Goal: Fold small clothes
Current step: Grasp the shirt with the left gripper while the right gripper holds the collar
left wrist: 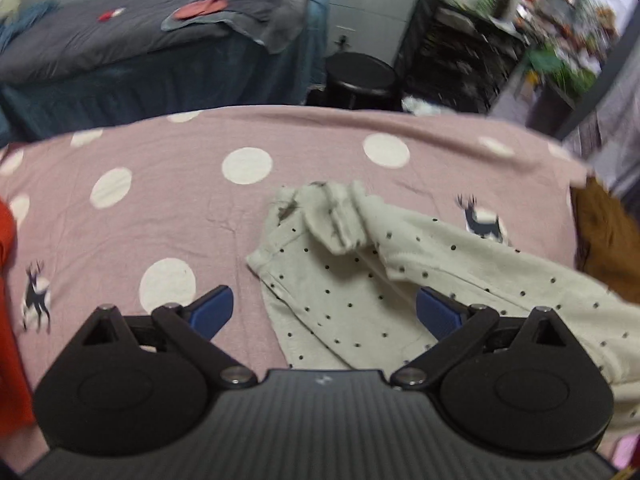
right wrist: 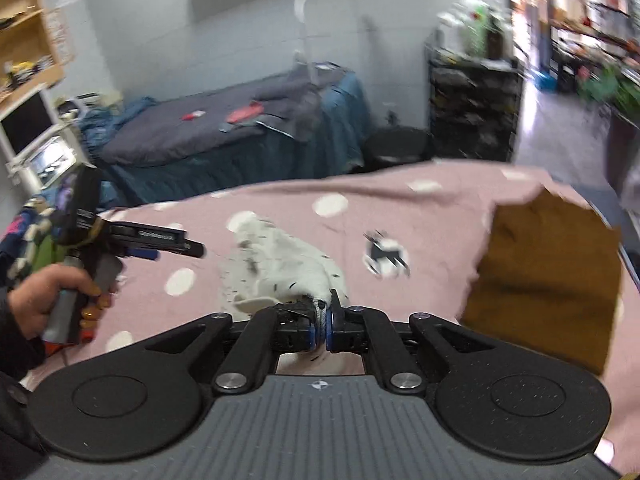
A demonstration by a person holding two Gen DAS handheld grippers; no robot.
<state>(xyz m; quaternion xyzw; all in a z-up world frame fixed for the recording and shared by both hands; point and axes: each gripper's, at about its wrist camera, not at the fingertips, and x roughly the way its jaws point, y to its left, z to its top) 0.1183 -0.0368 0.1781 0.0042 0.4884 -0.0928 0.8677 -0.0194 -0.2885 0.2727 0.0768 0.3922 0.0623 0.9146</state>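
Dotted garment (left wrist: pixel 360 280) lies crumpled, unfolded; right gripper (right wrist: pixel 320 326) pinches its edge, left gripper (left wrist: pixel 324 312) gapes empty at nine o'clock.

A grey-covered bed (right wrist: pixel 192 136) stands against the pale wall (right wrist: pixel 200 36) (black stool (left wrist: pixel 360 74) and dark shelving (right wrist: pixel 474 108) beside it).

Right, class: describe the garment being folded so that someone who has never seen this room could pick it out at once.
Start at the pink bedsheet with big white spots and small deer prints. Near its middle lies a cream garment, stretching toward the sheet's right side, where the right gripper has its jaws shut on one end. Unlike the plain brown cloth at the right edge, it is pale and sprinkled with tiny dark dots.
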